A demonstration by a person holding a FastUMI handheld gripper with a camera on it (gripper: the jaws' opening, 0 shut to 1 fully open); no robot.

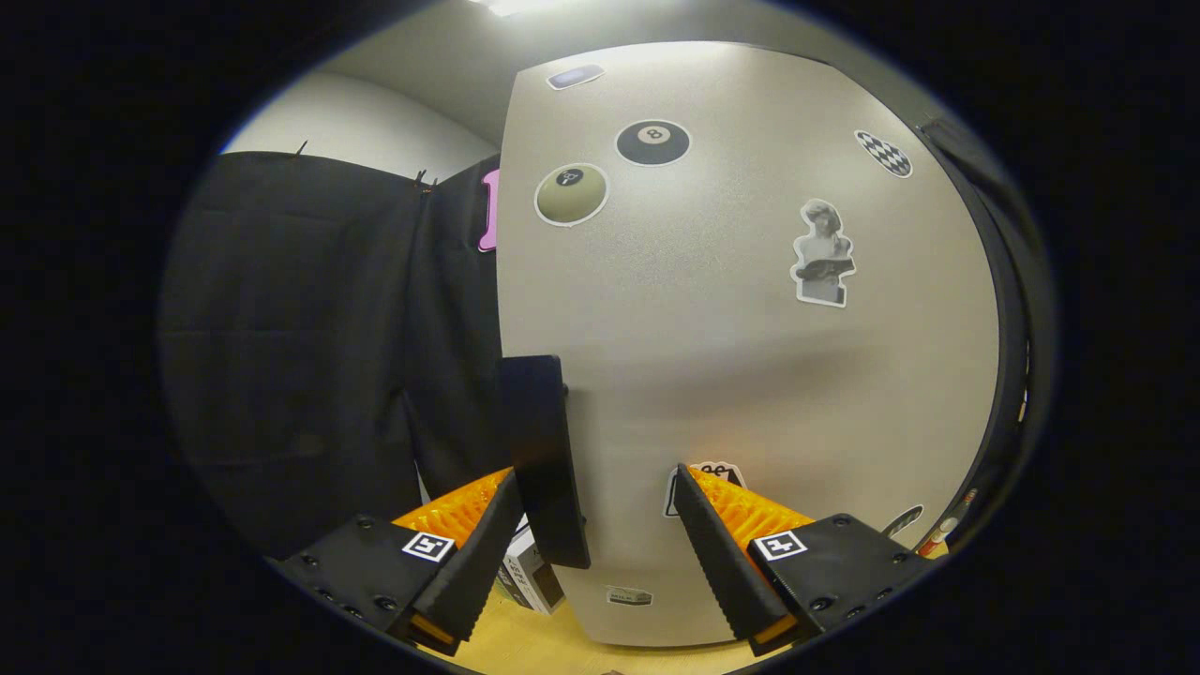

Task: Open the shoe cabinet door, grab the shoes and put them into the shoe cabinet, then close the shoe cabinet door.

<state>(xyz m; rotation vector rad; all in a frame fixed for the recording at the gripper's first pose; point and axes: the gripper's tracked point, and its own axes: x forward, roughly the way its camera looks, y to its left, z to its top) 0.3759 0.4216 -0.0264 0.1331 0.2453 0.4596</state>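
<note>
Around the door handle (544,459), spread gripper (600,534)

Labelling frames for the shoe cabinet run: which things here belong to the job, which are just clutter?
Job:
- cabinet door, shut or nearly so
- black handle at its edge, between the open fingers
- gripper

Clutter:
- stickers on the door
- small box behind the handle
- wooden floor
</note>
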